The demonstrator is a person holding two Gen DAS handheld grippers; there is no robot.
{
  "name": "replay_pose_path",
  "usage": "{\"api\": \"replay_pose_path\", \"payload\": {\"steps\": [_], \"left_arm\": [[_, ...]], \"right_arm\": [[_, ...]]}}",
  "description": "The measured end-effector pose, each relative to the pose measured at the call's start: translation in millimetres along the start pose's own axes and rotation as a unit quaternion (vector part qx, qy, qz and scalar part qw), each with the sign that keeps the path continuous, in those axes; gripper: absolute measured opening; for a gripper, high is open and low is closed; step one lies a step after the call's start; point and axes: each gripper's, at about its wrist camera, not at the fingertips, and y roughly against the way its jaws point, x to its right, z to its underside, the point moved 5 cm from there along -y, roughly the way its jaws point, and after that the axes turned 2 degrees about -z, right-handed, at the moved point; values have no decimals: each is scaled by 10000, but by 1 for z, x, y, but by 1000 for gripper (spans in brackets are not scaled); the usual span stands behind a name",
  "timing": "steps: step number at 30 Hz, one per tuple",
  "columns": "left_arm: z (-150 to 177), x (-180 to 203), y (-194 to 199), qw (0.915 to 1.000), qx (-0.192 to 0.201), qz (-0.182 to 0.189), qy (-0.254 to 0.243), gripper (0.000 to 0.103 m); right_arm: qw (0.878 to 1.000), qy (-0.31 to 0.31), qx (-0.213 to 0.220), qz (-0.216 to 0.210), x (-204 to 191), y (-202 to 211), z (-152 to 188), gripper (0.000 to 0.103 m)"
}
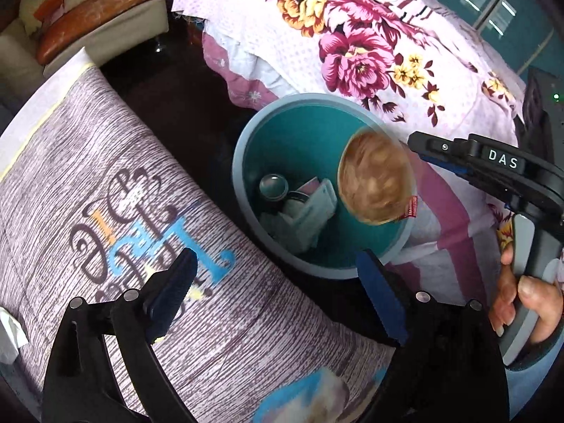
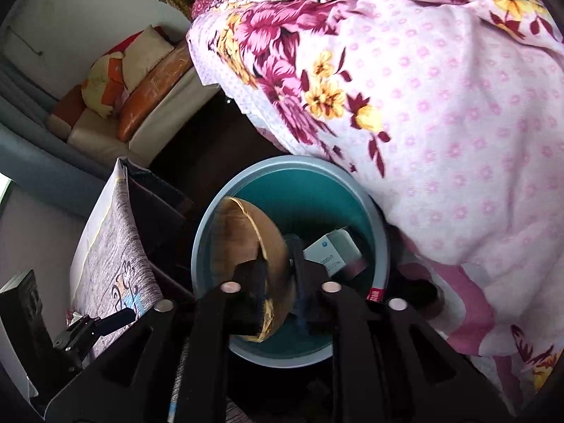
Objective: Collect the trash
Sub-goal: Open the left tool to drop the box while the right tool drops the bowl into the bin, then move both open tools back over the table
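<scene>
A round teal bin [image 1: 303,130] with a grey rim stands on the dark floor between a table and a bed; it shows in the right wrist view too [image 2: 306,190]. Inside lie a small can [image 1: 273,187] and white boxes [image 1: 313,204]. My right gripper [image 2: 276,282] is shut on the rim of a brown bowl [image 2: 246,232], tilted on edge over the bin; the bowl [image 1: 375,179] looks blurred in the left wrist view. My left gripper [image 1: 278,292] is open and empty above the table edge, beside the bin.
A table with a grey wood-print cloth [image 1: 105,183] lies left of the bin, with a crumpled white tissue [image 1: 10,335] at its left edge. A bed with a floral pink sheet [image 1: 352,35] crowds the bin's right. A sofa with cushions [image 2: 134,98] stands behind.
</scene>
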Motion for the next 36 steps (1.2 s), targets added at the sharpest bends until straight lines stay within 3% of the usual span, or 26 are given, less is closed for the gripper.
{"api": "replay_pose_path", "payload": {"steps": [2,4,5,7,9,14,24,36], "left_arm": [[3,-5,3,10000,10,41,81,93],[5,-10,7,9998,23,90,174,93],[7,-12,8,9997,31,97,204,93],[11,-17,11,9995,30,100,281,93],[16,-23,15,9992,38,126,379,93],[29,-40,30,9979,120,165,618,93],[69,-85,69,9936,364,25,1070,93],[138,-176,128,9769,728,-313,1983,93]], "right_arm": [[10000,4,6,3,-3,0,1,26],[10000,45,43,23,-7,1,2,34],[9999,77,64,43,-10,2,3,43],[9999,76,73,52,-13,3,5,51],[9999,84,85,46,-17,5,7,68],[9999,130,1,-2,-33,9,10,73],[9980,591,-141,-180,-85,9,26,74],[9873,1383,-583,-518,-179,-4,72,74]]}}
